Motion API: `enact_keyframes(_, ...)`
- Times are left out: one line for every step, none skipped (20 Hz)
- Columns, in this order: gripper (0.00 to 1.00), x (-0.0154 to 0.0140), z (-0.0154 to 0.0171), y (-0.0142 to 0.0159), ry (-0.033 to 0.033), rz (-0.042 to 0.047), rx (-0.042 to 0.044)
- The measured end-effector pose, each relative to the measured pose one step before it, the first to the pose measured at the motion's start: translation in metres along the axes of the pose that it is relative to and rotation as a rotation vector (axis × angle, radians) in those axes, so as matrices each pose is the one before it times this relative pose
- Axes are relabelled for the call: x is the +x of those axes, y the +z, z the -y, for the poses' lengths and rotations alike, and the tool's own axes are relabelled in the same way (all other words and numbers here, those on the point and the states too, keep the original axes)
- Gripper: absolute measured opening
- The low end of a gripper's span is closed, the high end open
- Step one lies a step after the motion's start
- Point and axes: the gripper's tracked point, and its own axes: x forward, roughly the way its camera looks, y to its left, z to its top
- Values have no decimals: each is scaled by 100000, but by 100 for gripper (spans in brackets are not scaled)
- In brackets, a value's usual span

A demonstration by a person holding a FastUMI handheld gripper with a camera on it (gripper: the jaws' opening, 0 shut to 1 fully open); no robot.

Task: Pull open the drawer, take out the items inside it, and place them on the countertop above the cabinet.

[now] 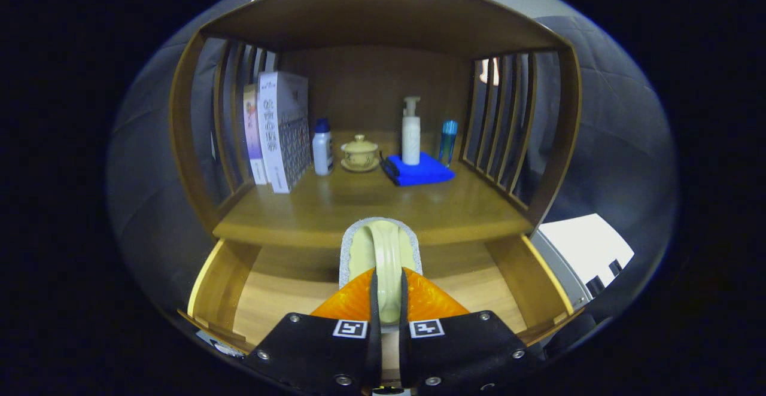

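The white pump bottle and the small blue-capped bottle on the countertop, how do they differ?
The pump bottle is taller, with a white pump head, and stands on the blue cloth. The blue-capped bottle is shorter and sits on bare countertop beside the boxes. Both stand upright, beyond the claw.

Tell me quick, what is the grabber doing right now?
Gripper: jaws shut on a pale green scrubber by its raised handle, held above the open drawer.
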Motion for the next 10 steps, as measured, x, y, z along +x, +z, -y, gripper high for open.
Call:
enact_keyframes(12, 279, -73, 1043, -65, 1667, 193)
enact_keyframes(12, 311, -165, 980, 360, 1230, -93)
enact_keyframes(11, 571, -233, 838, 306, 1070, -343)
enact_keyframes(11, 682, -134, 828, -5, 1006, 23)
enact_keyframes(11, 793, -420, 622, 997, 1494, 1013)
enact_keyframes(12, 1177, -677, 505, 2519, 1066, 881)
enact_keyframes(11, 913, -139, 218, 721, 325, -105)
enact_keyframes(11, 1083, 241, 418, -644, 681, -1353)
enact_keyframes(11, 1295, 172, 296, -159, 853, -1450)
enact_keyframes(11, 1476, -173, 359, 1130, 1190, -321)
